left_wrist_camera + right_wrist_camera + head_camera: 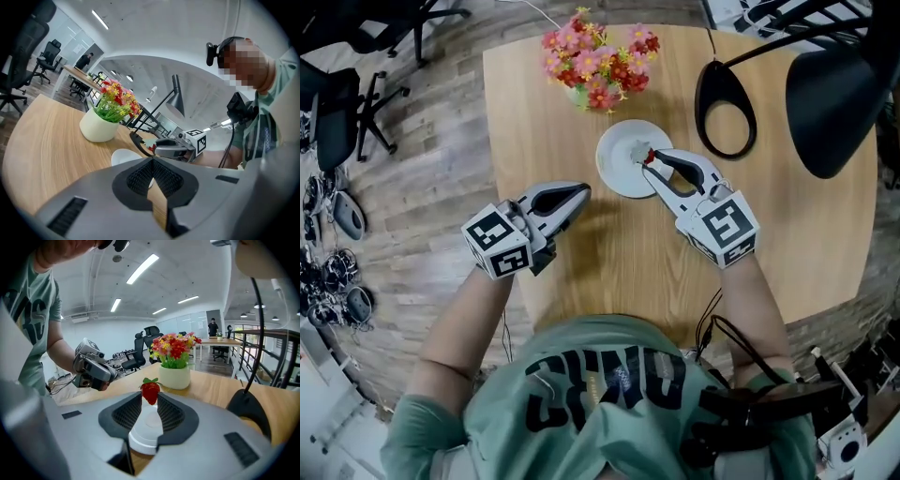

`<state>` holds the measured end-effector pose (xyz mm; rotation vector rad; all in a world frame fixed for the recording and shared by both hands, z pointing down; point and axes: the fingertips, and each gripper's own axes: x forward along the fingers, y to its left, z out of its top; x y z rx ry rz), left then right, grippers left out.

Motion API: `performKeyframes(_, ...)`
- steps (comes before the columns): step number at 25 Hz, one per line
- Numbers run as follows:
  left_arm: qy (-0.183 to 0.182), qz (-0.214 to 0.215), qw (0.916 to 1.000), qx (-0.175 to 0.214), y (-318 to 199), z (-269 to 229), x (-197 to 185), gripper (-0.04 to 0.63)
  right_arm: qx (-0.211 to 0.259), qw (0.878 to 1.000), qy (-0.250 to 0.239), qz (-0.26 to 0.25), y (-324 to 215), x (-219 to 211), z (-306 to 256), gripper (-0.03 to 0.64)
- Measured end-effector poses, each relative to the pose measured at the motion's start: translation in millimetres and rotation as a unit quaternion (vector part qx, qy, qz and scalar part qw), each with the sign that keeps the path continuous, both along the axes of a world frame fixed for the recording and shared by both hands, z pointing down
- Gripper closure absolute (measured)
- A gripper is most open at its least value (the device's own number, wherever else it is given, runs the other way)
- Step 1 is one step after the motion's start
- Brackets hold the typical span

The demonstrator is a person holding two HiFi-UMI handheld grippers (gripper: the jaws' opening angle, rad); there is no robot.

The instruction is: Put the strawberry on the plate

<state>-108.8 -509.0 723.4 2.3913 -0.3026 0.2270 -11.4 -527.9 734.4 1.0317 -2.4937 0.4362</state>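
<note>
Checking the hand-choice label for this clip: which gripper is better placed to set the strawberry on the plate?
Right. The right gripper grips the strawberry over the plate; the left gripper is shut, empty, off beside it.

A pale wooden counter (pixel 806 234) with rounded corners stands on a grey-brown plank floor (pixel 422 187). Left of the counter are black office chairs (pixel 347 103) and a heap of dark cables and gear (pixel 328 281). On the counter's far edge sits a white pot of red, pink and yellow flowers (pixel 595 61), and at its far right a black desk lamp (pixel 830 103). Above the counter, long strip lights (pixel 140 268) glow on a white ceiling. Beyond the counter runs a black railing (pixel 274 357).
</note>
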Motion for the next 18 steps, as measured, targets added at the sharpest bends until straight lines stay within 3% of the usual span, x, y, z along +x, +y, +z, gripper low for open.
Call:
performKeyframes(7, -0.001, -0.006, 0.9999, -0.008, -9.9, 14.9, -1.6, 0.598, -0.020, 0.998, 0.054, -0.004, -12.7, 0.4, 34.3, 0.502)
performKeyframes(18, 0.003, -0.011, 0.9999, -0.012, -13.3, 24.2, -6.1, 0.598, -0.030, 0.995, 0.098, 0.004, -20.8, -3.2, 64.4, 0.502)
